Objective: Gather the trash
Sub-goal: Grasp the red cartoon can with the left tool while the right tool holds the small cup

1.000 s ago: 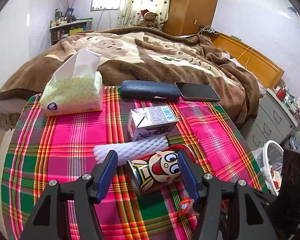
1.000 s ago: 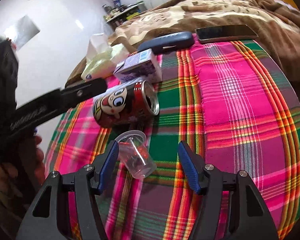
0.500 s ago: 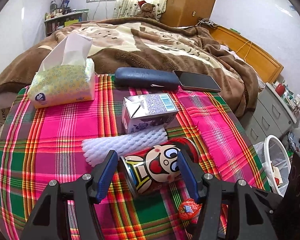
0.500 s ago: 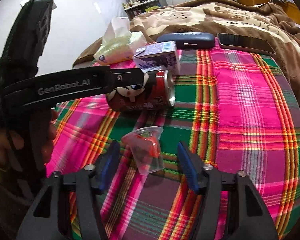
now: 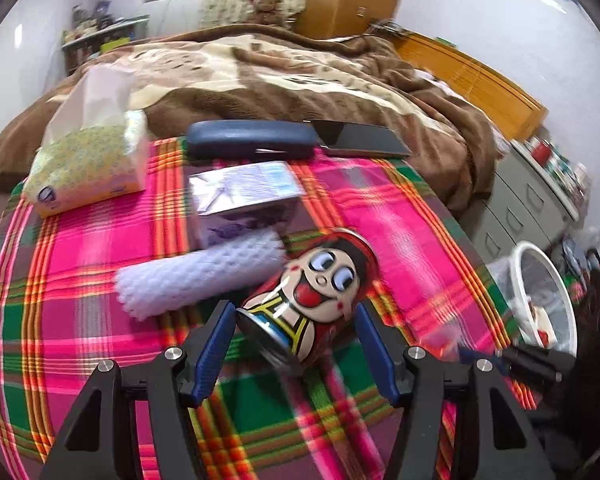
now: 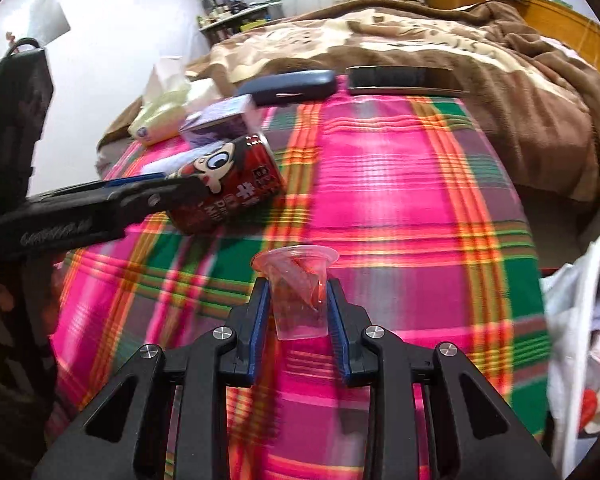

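The right tongs have just been closing and now clamp a small clear plastic cup; both blue pads press against its sides, and the cup stands upright between them with something red and crumpled inside. The cup sits over the near middle of the worktop, which is covered in a pink, green and orange plaid cloth; whether its base touches the cloth cannot be told. The left tongs stand about half open around the near end of a red drink can printed with a cartoon face. The can lies on its side on the cloth, and gaps show between its body and both pads, so it is not gripped. Just left of the can lies a white foam net sleeve, touching it. Beyond the sleeve sits a small purple carton. Farther back, a tissue pack rests at the far left, a dark blue case lies along the far edge, and a black phone sits just right of the case. A white bin with a bag liner stands off the right side of the worktop, below its level.
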{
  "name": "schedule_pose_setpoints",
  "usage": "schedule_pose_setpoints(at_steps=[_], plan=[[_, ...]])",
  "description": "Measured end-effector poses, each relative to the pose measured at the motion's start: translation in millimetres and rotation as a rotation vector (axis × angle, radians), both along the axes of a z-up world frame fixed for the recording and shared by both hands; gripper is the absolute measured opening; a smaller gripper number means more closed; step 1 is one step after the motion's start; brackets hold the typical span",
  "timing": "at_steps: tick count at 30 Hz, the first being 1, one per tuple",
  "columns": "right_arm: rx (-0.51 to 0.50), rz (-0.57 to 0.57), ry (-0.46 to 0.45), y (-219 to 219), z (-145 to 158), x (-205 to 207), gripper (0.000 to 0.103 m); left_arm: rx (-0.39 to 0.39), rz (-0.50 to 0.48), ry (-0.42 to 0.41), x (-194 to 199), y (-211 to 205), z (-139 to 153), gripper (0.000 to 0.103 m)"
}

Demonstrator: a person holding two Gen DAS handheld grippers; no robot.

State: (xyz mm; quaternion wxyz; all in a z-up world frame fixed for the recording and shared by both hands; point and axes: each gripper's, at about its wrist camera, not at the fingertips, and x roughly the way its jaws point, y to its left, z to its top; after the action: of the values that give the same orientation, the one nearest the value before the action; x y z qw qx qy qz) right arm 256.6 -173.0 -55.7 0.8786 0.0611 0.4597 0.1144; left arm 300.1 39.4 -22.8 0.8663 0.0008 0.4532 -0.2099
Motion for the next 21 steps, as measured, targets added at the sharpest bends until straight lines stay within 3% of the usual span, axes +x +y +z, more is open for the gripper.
schedule_pose_setpoints(at_steps=[6,12,21], plan=[[0.013,-0.027,0.005,-12.9,-2.8,3.9,0.029,0.090,-0.088,-0.069,-5.7,-21.9,8.1,0.064],[0.008,-0.037,-0.004,-21.7,-2.0,3.6,0.029,0.143,-0.119,-0.046,12.4,-40.2,-1.2,0.068],[0.014,-0.070,-0.005,-35.7,-2.7,4.7,0.029,0.128,-0.147,0.018,20.2,-58.9,-23.5,0.068]])
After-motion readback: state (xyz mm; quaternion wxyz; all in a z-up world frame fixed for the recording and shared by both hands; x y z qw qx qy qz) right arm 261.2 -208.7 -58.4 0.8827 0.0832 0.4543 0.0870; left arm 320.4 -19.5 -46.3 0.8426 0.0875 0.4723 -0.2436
